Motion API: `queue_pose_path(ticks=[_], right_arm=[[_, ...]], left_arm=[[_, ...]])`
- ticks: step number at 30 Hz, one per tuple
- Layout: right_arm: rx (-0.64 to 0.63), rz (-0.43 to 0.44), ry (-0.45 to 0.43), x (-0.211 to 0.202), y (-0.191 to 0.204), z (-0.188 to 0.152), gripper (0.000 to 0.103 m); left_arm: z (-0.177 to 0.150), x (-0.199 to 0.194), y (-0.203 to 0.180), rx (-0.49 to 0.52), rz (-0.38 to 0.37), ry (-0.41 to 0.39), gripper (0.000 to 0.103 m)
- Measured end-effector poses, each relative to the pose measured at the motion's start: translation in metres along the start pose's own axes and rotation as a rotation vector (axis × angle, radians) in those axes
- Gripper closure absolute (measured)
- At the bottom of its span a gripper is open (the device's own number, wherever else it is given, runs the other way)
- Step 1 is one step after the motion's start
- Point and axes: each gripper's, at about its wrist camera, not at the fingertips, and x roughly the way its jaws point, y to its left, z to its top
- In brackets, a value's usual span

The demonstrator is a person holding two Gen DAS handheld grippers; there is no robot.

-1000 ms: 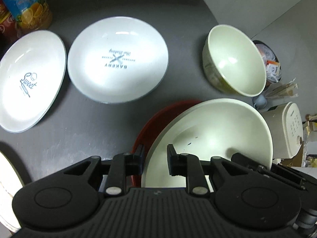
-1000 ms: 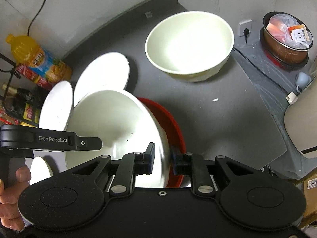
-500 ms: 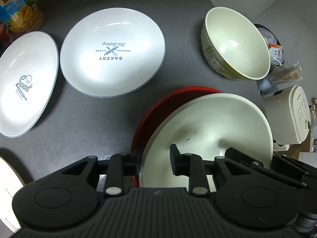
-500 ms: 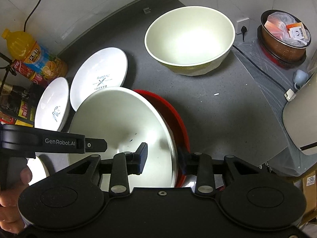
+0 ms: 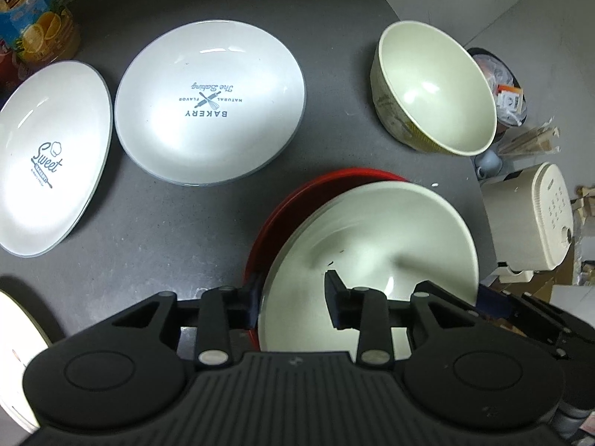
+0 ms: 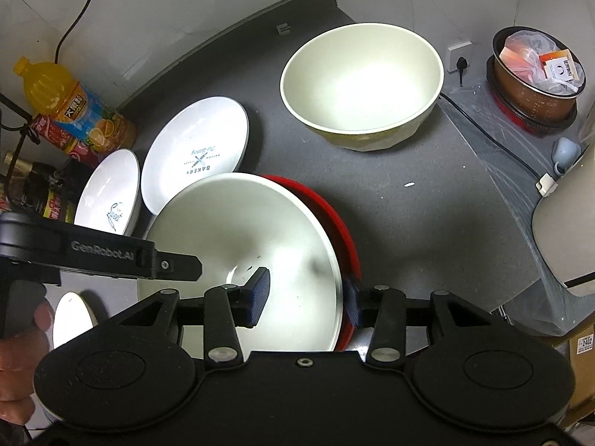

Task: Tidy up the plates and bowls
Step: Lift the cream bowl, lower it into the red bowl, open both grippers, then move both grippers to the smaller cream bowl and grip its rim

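A wide cream bowl [image 5: 372, 245] [image 6: 241, 230] rests on a red plate [image 5: 297, 200] [image 6: 334, 215] on the dark counter. My left gripper [image 5: 295, 297] straddles the bowl's near-left rim. Its jaws are opening, and the inner pad stands clear of the rim. My right gripper [image 6: 306, 297] straddles the right rim, its jaws also opening with gaps on both sides. A deep cream bowl [image 5: 435, 89] [image 6: 362, 81] stands behind. Two white printed plates, "Bakery" [image 5: 208, 100] [image 6: 197, 152] and "Sweet" [image 5: 48, 156] [image 6: 108, 189], lie to the left.
Another white plate [image 5: 15, 334] [image 6: 70, 319] pokes in at the near left. A juice bottle [image 5: 33, 18] [image 6: 74, 111] stands at the far left corner. Right of the counter are a rice cooker [image 5: 531, 219], a pot of packets [image 6: 535, 74], a pale cup [image 6: 565, 152] and a cable.
Both grippers' jaws have spread away from the cream bowl's rim. The bowl has settled lower and flatter onto the red plate.
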Motion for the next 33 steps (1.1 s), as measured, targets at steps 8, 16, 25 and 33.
queue_pose_path(ticks=[8, 16, 25, 33], right_arm=[[-0.036, -0.011, -0.041, -0.005, 0.007, 0.005, 0.049], [-0.028, -0.003, -0.112, -0.022, 0.001, 0.012, 0.037], [0.039, -0.025, -0.163, -0.029, -0.025, 0.024, 0.034], [0.084, -0.028, -0.206, -0.029, -0.043, 0.039, 0.034]], left_arm=[[0.004, -0.021, -0.001, -0.011, 0.005, -0.067, 0.054], [0.015, -0.029, -0.017, 0.034, 0.007, -0.099, 0.052], [0.029, -0.026, -0.03, 0.055, 0.017, -0.121, 0.048], [0.043, -0.021, -0.047, 0.069, 0.007, -0.149, 0.048]])
